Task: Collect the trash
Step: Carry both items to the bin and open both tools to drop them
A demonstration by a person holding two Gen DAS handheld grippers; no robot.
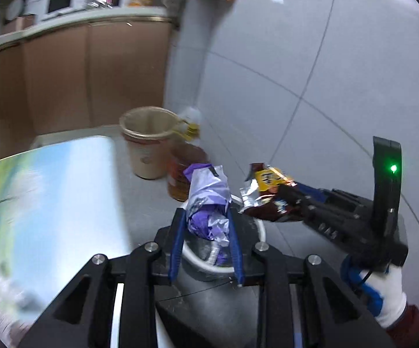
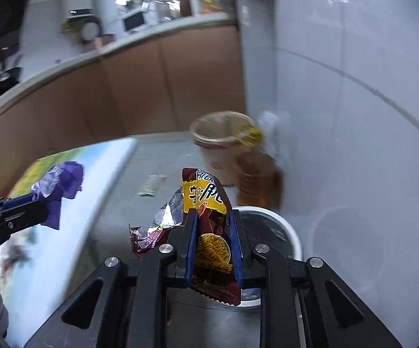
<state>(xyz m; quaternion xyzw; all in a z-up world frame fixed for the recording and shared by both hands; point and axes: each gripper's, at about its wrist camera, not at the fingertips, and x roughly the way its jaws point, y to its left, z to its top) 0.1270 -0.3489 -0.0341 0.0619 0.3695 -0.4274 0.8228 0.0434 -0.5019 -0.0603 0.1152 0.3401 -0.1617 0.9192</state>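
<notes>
My left gripper (image 1: pixel 206 217) is shut on a crumpled purple wrapper (image 1: pixel 208 200) and holds it over a white-rimmed bin with a black liner (image 1: pixel 260 226). My right gripper (image 2: pixel 212 217) is shut on a torn red and yellow noodle packet (image 2: pixel 206 200), just before the same bin (image 2: pixel 284 229). In the left wrist view the right gripper (image 1: pixel 289 195) comes in from the right with the packet (image 1: pixel 267 185) beside the purple wrapper. In the right wrist view the left gripper (image 2: pixel 40 203) shows at the left with the purple wrapper (image 2: pixel 61 182).
A beige paper cup (image 1: pixel 148 145) and an amber bottle (image 1: pixel 180 171) stand by the tiled wall (image 1: pixel 325 72) behind the bin. A small silver wrapper (image 2: pixel 151 185) lies on the grey table. A colourful mat (image 1: pixel 50 188) covers the left. Brown cabinets (image 1: pixel 79 81) stand behind.
</notes>
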